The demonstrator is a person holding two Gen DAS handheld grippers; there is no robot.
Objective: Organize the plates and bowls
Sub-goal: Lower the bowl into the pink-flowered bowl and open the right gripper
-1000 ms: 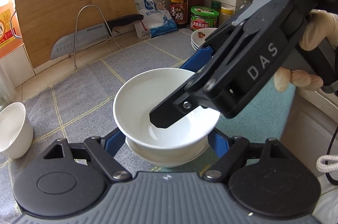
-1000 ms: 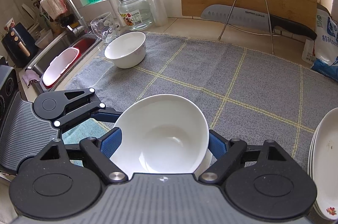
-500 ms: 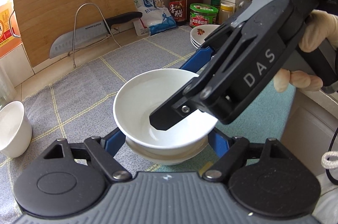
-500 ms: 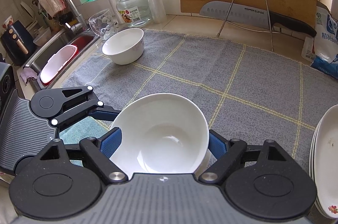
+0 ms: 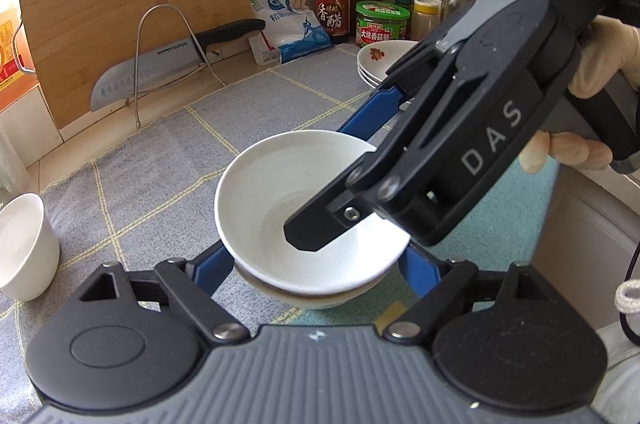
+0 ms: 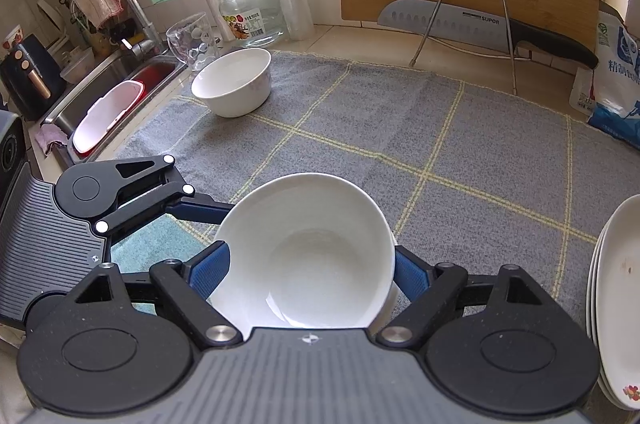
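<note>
Your right claw (image 6: 310,268) grips the white bowl (image 6: 308,256) nested in another; your left claw (image 5: 316,268) straddles that stack, jaws opening. Ahead read "SUPOR" on the knife (image 6: 476,22), "DAS" on the right claw's body

plate stack (image 6: 612,304) cut by right edge, lower bowl (image 5: 316,298) mostly hidden

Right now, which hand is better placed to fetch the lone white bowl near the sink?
Left. The left gripper is opening its jaws around the stacked bowls, and the lone bowl sits on its side; the right gripper grips the top bowl.
</note>
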